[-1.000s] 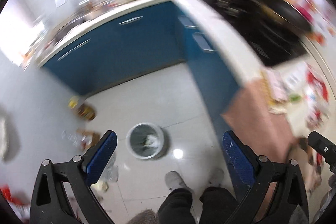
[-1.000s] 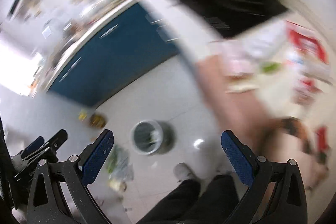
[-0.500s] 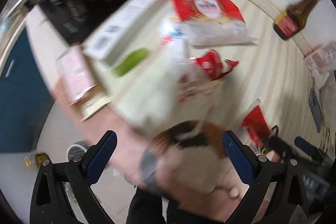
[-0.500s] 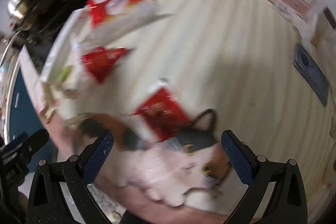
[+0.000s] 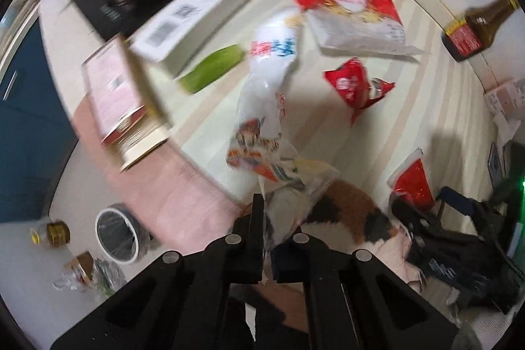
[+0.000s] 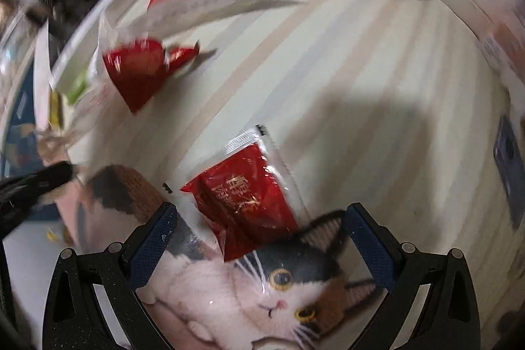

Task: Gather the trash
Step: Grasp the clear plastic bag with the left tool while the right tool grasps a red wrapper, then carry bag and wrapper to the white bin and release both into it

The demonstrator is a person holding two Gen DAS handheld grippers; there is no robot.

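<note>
Gripping: left gripper (image 5: pixel 267 246) clamped on clear plastic bag (image 5: pixel 262 107) near table's (image 5: pixel 410 107) front edge
Right gripper (image 6: pixel 259 238): apart, over red packet (image 6: pixel 242 195)

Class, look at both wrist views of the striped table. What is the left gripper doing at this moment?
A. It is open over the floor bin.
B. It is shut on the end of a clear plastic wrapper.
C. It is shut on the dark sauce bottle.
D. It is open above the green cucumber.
B: in the left wrist view the left gripper has its fingers closed together on the bottom end of the clear plastic wrapper, which stretches up across the striped table.
</note>
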